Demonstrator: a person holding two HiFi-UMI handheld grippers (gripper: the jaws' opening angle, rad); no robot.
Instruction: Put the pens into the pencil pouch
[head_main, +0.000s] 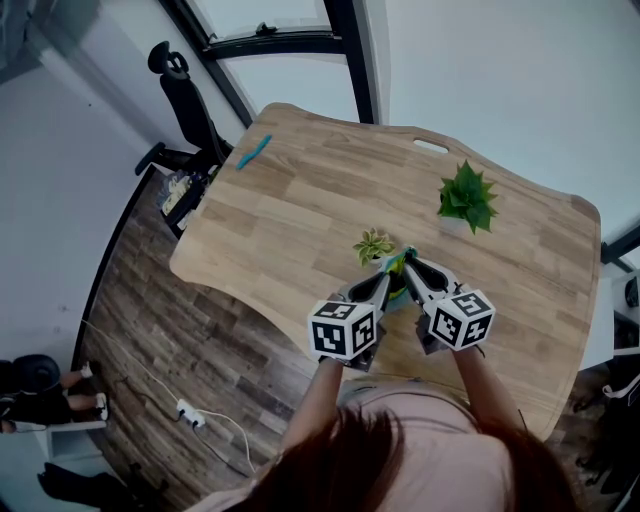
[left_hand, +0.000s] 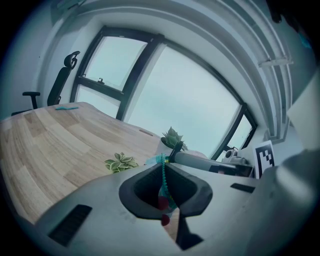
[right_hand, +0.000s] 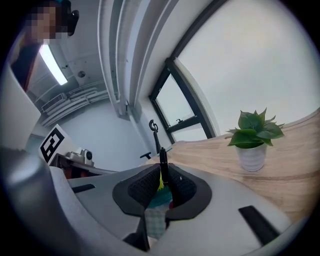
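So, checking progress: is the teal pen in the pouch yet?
Out: the teal pen lies at the table's far corner, well apart from the pouch.

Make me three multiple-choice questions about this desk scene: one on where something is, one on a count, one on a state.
1. Where does the loose teal pen lie?
A) near the far left corner of the table
B) on a chair seat
C) on the floor

2. How many plants stand on the table?
A) one
B) two
C) four

3. The left tool is:
A) wide open
B) shut on the zipper edge of the pouch
C) out of view

Answers: A, the pen lies by that corner; B, a big plant and a small plant; B, its pads pinch the teal zipper.
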